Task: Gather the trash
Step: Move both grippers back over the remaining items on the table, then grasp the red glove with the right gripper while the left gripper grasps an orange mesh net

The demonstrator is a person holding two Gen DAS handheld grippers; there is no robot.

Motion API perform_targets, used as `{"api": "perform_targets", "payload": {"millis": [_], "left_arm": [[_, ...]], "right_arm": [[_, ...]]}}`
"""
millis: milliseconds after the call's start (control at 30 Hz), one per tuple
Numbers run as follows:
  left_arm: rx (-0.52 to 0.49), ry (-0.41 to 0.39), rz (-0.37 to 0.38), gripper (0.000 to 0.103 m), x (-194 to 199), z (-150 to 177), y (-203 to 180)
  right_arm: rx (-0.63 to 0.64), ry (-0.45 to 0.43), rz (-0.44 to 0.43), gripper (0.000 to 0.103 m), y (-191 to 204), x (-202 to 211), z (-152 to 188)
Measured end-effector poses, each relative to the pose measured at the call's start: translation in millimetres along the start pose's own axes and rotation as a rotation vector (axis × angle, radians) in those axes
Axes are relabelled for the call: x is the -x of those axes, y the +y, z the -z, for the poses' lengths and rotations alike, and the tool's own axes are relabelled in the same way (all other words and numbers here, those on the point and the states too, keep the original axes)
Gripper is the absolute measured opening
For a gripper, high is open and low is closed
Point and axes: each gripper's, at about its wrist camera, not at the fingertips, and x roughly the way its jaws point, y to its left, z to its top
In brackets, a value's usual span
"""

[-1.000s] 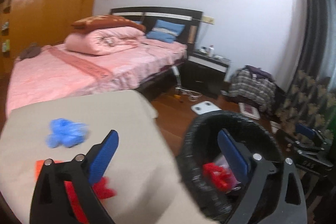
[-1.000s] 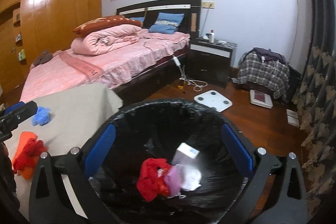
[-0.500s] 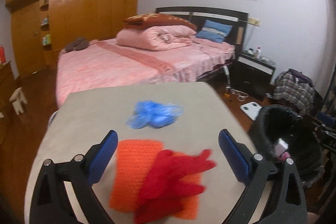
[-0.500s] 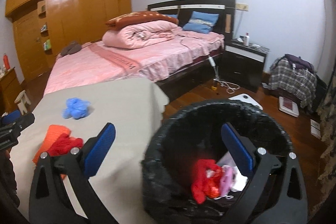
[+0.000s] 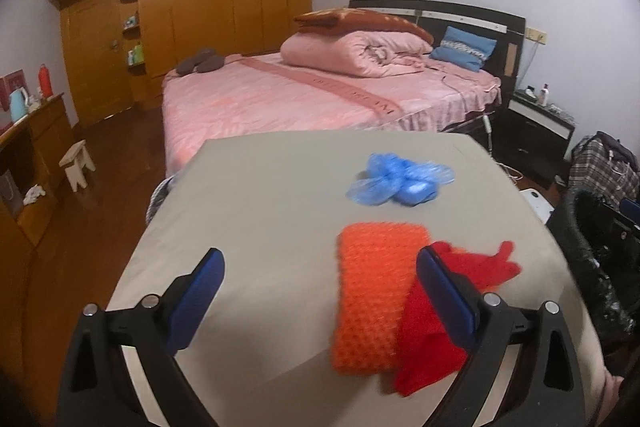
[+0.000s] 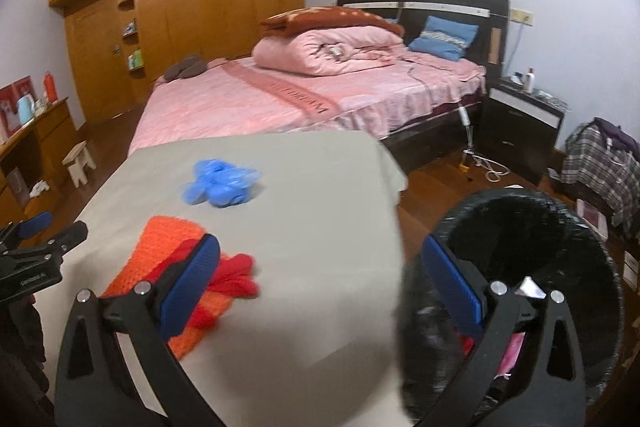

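On the beige-covered table (image 5: 260, 227) lie a crumpled blue plastic wad (image 5: 396, 183), an orange knitted cloth (image 5: 372, 299) and a red glove (image 5: 464, 287) overlapping it. My left gripper (image 5: 320, 299) hovers open above the table, its right finger over the red glove. In the right wrist view the blue wad (image 6: 220, 183), orange cloth (image 6: 168, 247) and red glove (image 6: 232, 275) sit left of centre. My right gripper (image 6: 320, 283) is open and empty above the table's right edge. The black-lined trash bin (image 6: 520, 227) stands on the floor right of the table, with scraps inside.
A pink bed (image 5: 320, 91) lies behind the table, a wooden wardrobe (image 5: 200, 7) along the far wall. A small stool (image 5: 78, 163) and a wooden cabinet (image 5: 36, 147) stand at the left. A black nightstand (image 6: 520, 119) and a plaid bag (image 6: 600, 155) are at the right.
Both grippers have swung left, away from the bin and over the table. The left gripper now faces the cloth, glove and blue wad; the bin has slid to the right edge.
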Motion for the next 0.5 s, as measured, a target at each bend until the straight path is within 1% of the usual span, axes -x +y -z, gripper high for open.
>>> {"api": "perform_targets", "payload": {"millis": [267, 500], "left_arm": [[-0.001, 0.024, -0.041, 0.095, -9.1, 12.9, 22.8], [0.008, 0.032, -0.060, 0.095, -16.5, 18.5, 36.0]], "right_arm": [[0.021, 0.031, -0.063, 0.098, 35.1, -22.2, 5.4], [0.045, 0.065, -0.106, 0.098, 67.0, -49.3, 13.1]]}}
